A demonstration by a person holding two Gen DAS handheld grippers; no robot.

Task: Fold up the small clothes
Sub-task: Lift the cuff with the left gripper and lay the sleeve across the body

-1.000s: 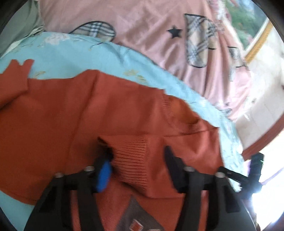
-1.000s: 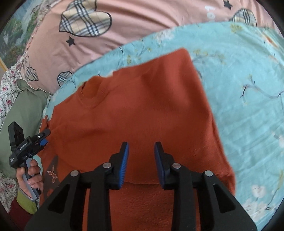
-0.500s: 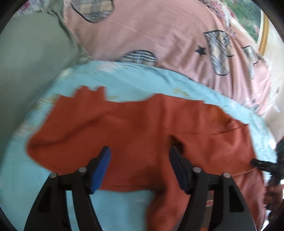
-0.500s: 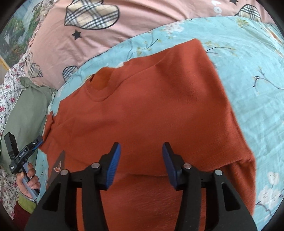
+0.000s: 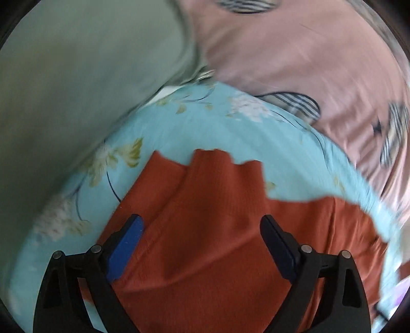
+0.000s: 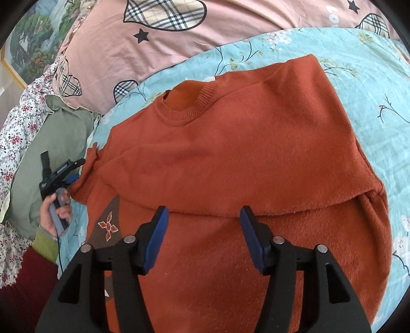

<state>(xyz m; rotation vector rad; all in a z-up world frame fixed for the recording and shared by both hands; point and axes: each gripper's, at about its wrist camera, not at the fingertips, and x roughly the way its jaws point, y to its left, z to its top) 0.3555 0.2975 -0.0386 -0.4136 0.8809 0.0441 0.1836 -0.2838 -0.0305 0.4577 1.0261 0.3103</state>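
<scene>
Both pairs of fingers are standing apart with nothing pinched: your left gripper [image 5: 201,231] has just been opening and is now spread wide over the sweater's [image 6: 243,164] sleeve end, where a second ago it was clamped on a ribbed cuff; your right gripper [image 6: 203,233] has also just been opening, to a middling gap, and is hovering above the folded edge across the sweater's middle. That sweater is lying flat on the blue floral sheet [image 6: 371,66], neck toward the pink quilt [image 6: 230,23], with its right side already turned in over the body. The cuff you were carrying is no longer between the left pads; it seems you have dropped it on the body and swung the left gripper out along the sweater toward the green pillow [image 5: 77,76], where the frayed-looking sleeve end [image 5: 212,164] is now sitting just ahead of the open jaws. The left view is blurring, so I cannot tell how neatly the released cuff has landed. I am judging that one sleeve fold is done and the left sleeve is next: you are lining up to take that end and bring it across.
</scene>
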